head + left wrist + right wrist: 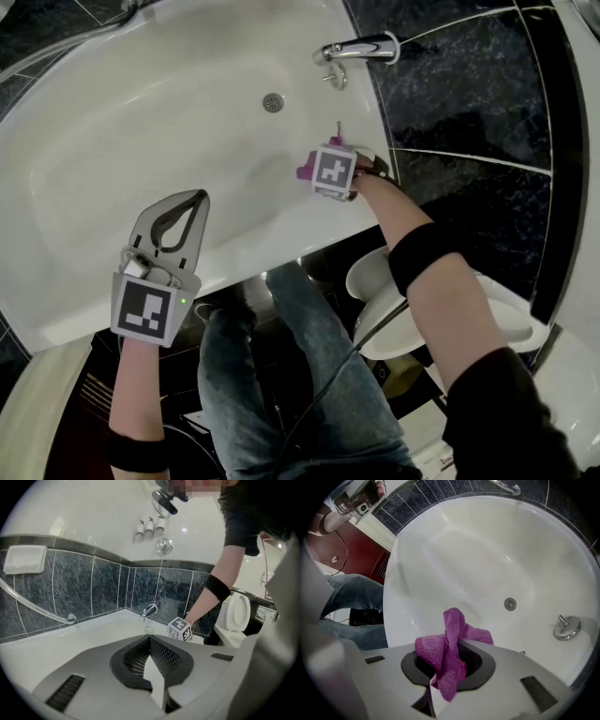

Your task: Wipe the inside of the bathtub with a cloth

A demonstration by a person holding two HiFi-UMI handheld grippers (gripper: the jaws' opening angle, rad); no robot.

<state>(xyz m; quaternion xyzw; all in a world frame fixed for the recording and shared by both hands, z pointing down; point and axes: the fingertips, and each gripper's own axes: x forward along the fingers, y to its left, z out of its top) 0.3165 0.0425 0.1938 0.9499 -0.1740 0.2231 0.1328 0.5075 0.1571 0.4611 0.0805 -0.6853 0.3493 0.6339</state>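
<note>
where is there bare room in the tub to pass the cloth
The tub floor left of the drain is bare all the way to its far side. The near rim between the left tongs and the right tongs, shut on the cloth, is free too. It is tight only by the faucet.

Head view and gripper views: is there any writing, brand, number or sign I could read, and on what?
No readable words or numbers in any view.
Marker cube of the left gripper: black-and-white squares, no letters.
Marker cube of the right gripper: the same.
Three small bottles: labels too small to read.
</note>
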